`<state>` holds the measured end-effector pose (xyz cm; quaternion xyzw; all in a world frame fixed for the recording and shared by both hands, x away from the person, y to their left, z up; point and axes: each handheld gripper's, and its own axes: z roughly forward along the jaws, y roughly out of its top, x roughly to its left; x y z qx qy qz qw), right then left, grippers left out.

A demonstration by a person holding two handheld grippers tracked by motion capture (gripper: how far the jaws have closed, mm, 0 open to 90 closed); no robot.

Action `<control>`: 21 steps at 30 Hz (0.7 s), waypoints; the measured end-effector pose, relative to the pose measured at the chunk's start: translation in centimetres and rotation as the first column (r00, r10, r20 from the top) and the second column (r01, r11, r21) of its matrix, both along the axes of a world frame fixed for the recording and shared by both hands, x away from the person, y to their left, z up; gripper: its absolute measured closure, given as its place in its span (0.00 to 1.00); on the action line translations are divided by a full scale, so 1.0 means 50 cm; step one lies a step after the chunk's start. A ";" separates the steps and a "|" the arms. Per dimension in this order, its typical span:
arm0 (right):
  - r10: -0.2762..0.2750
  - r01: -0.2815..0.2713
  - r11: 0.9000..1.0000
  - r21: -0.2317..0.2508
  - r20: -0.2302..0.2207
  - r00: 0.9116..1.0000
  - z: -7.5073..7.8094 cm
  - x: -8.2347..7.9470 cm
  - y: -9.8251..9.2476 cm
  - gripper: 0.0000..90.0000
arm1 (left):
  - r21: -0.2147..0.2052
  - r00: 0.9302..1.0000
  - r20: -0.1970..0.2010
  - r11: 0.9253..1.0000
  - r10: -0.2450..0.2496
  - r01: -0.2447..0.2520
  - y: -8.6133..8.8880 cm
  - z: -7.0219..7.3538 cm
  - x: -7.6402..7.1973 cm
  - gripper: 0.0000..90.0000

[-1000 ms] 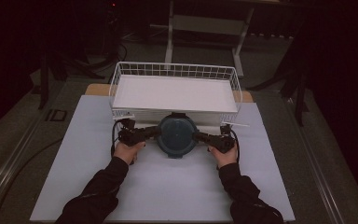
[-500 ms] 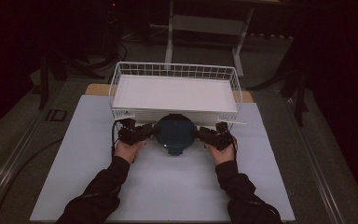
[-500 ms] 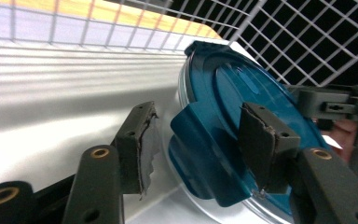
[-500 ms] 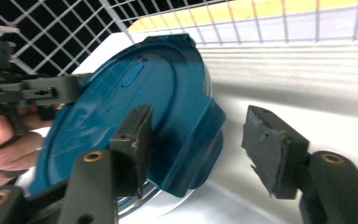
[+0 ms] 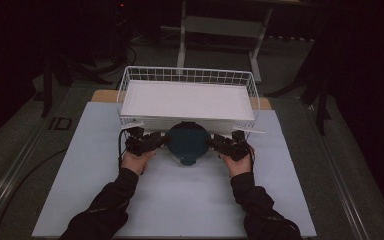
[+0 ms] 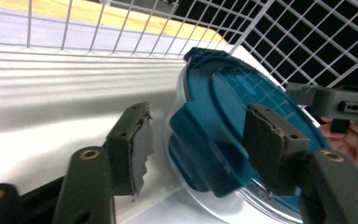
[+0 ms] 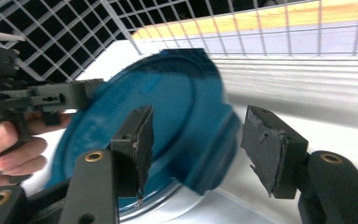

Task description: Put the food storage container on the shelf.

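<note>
A round clear container with a dark blue lid point(image 5: 187, 142) sits tilted against the front of a white wire basket point(image 5: 130, 80). My left gripper point(image 5: 152, 141) is at its left side and my right gripper point(image 5: 219, 144) at its right. In the left gripper view the left gripper point(image 6: 198, 116) is open, its jaws straddling a blue lid tab point(image 6: 200, 154) with a gap beside the left pad point(image 6: 137, 149). In the right gripper view the right gripper point(image 7: 200, 116) is open too, around the opposite lid tab point(image 7: 209, 154), with neither pad pressed on it.
The basket holds a flat white liner point(image 5: 187, 100) and stands at the far end of a white mat point(image 5: 190, 205) on the table. A wooden edge point(image 5: 102, 95) shows behind the mat. Dark floor and stand legs point(image 5: 182, 35) lie beyond.
The container and both grippers have moved away from the person, up to the basket's front wall. The hands have followed forward.
</note>
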<state>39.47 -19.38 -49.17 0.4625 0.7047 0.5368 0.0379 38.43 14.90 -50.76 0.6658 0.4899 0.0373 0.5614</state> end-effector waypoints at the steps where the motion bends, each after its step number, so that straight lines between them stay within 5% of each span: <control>1: 0.000 0.000 1.000 0.000 0.000 1.000 0.000 0.000 0.000 0.47 | 0.000 1.000 0.000 1.000 0.000 0.000 0.000 0.000 0.000 0.42; 5: 0.014 -0.014 1.000 -0.007 0.023 1.000 0.011 -0.022 0.002 0.46 | -0.017 0.998 0.014 0.998 -0.068 0.068 0.009 0.006 -0.024 0.30; 15: 0.058 -0.057 0.998 -0.018 0.043 0.997 0.033 -0.060 0.012 0.46 | 0.042 0.987 0.045 0.988 -0.151 0.149 0.003 0.016 -0.085 0.03; 21: 0.104 -0.105 0.995 0.004 0.040 0.994 0.040 -0.098 0.031 0.47 | 0.032 0.981 0.043 0.982 -0.188 0.187 0.008 0.034 -0.132 0.01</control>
